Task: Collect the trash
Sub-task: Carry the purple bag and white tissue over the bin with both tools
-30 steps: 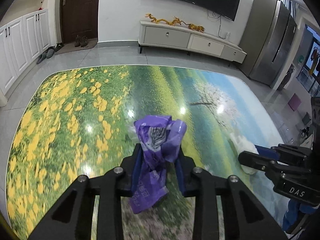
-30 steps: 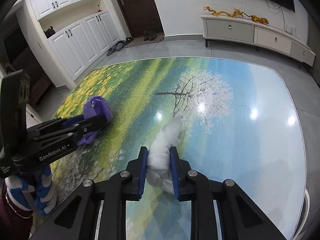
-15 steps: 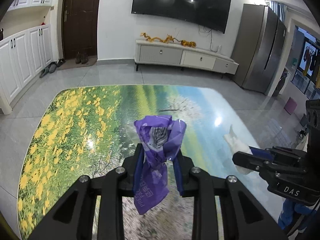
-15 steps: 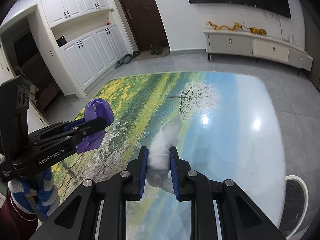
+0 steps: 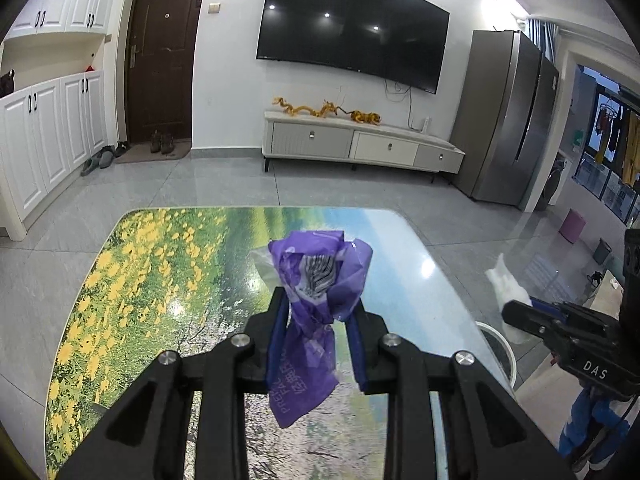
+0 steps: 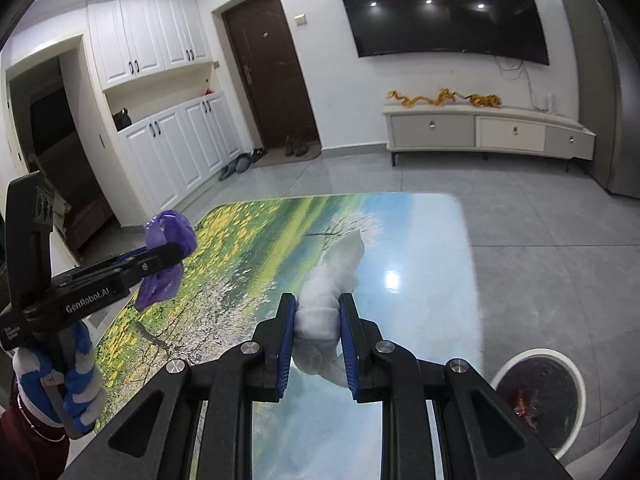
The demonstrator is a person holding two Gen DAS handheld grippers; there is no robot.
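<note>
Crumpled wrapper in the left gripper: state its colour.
Purple crumpled plastic wrapper, with a black-and-white striped patch; clearest in the left wrist view.

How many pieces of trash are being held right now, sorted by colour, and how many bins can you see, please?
Purple wrapper, in the left gripper: 1
White tissue wad, in the right gripper: 1
White-rimmed bin, on the floor beside the table: 1
Total: 2 pieces of trash, 1 bin

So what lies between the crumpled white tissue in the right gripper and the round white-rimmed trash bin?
Only bare glossy tabletop, then its edge, separates the white tissue from the trash bin on the floor, as the right wrist view shows.
</note>
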